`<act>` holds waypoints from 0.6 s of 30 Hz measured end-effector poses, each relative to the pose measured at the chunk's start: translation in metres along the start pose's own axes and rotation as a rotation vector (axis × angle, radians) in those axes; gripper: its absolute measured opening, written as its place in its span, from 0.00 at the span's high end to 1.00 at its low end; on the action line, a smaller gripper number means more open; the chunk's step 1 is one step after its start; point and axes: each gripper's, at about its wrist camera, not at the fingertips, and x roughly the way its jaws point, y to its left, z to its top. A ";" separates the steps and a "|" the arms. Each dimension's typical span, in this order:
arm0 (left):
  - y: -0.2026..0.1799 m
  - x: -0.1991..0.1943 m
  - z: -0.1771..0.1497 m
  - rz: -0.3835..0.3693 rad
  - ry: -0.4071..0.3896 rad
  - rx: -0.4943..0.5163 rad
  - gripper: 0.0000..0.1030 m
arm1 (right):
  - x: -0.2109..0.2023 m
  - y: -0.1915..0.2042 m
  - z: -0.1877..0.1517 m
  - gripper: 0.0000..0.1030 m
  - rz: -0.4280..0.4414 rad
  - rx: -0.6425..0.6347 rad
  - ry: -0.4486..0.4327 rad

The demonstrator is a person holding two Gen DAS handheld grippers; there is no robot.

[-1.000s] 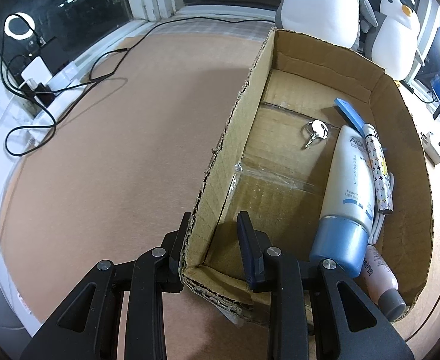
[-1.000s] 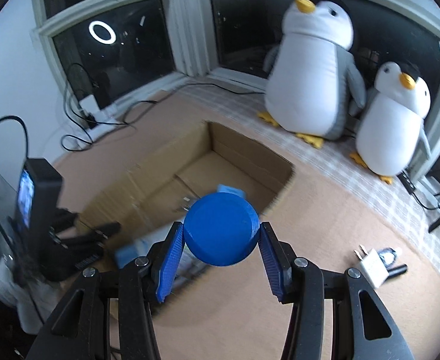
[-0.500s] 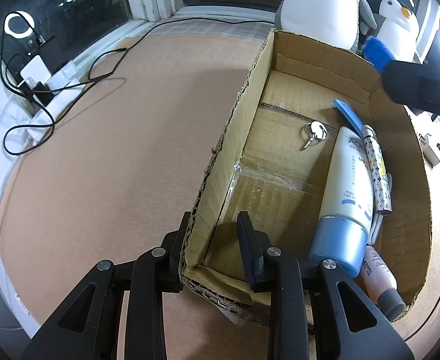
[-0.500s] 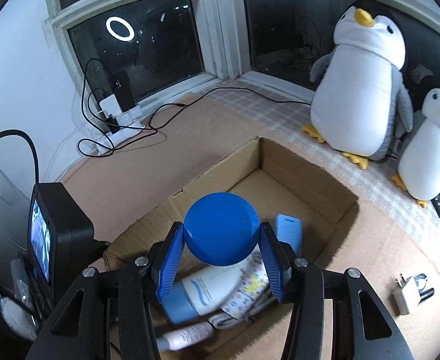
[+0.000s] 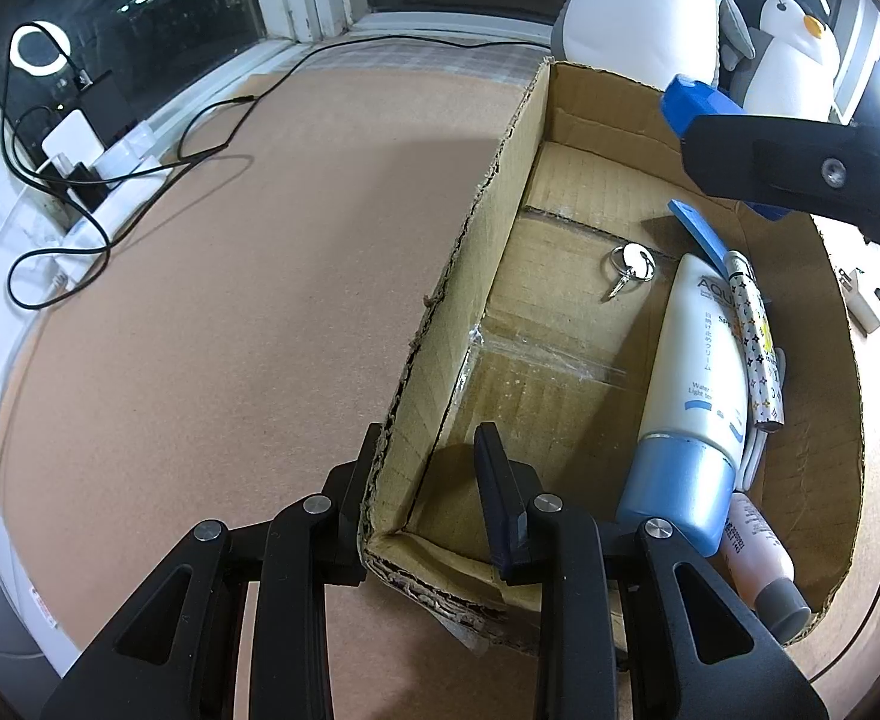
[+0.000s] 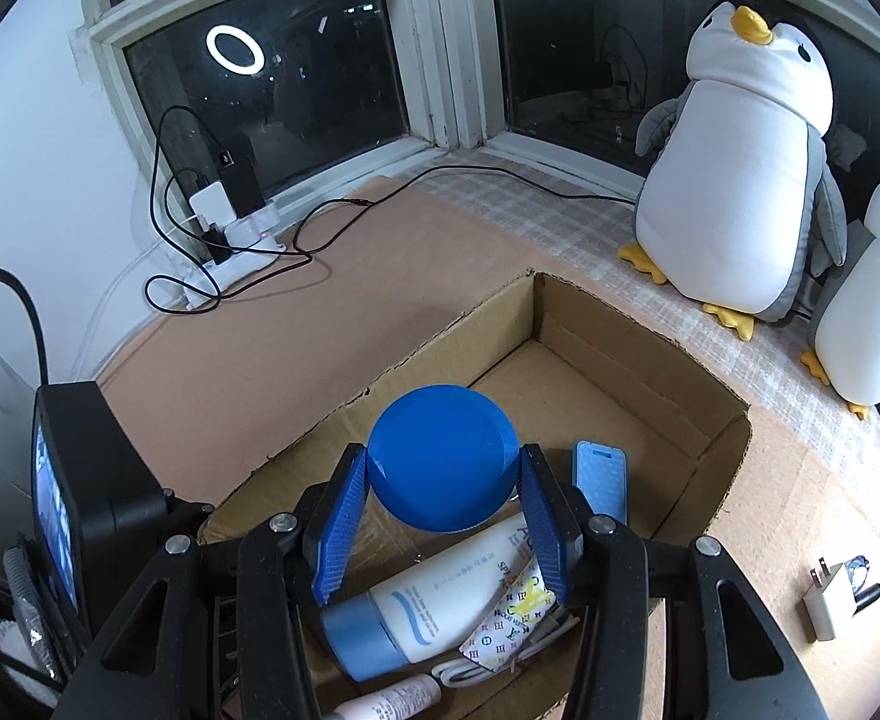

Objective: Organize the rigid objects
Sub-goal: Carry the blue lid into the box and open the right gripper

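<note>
An open cardboard box [image 5: 457, 276] [image 6: 649, 330] lies on the brown floor. Inside lie a white tube with a blue cap [image 5: 694, 384] [image 6: 440, 600], a patterned pen [image 5: 754, 336], a flat blue case [image 6: 601, 480], a key ring [image 5: 630, 267] and a small pink bottle [image 5: 760, 558]. My left gripper [image 5: 431, 480] is shut on the box's near left wall corner, one finger outside, one inside. My right gripper [image 6: 442, 516] is shut on a round blue object [image 6: 442, 456] and holds it above the box; it also shows in the left wrist view [image 5: 799, 162].
Two plush penguins [image 6: 745, 168] stand behind the box by the window. A power strip with chargers and cables [image 6: 224, 222] sits at the far left. A white plug adapter [image 6: 826, 600] lies on the floor right of the box.
My right gripper has carried the blue object leftward and lower over the box, and now reaches into the left wrist view. My left gripper has not moved.
</note>
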 end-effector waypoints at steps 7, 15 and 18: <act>0.000 0.000 0.000 0.000 0.000 0.000 0.74 | 0.005 0.003 0.002 0.55 -0.010 -0.009 0.011; 0.001 -0.001 -0.002 0.001 -0.001 0.001 0.73 | 0.004 0.001 0.003 0.45 -0.021 -0.005 0.004; 0.002 -0.002 -0.002 0.002 -0.001 0.001 0.73 | 0.004 0.000 0.003 0.44 -0.023 -0.006 0.007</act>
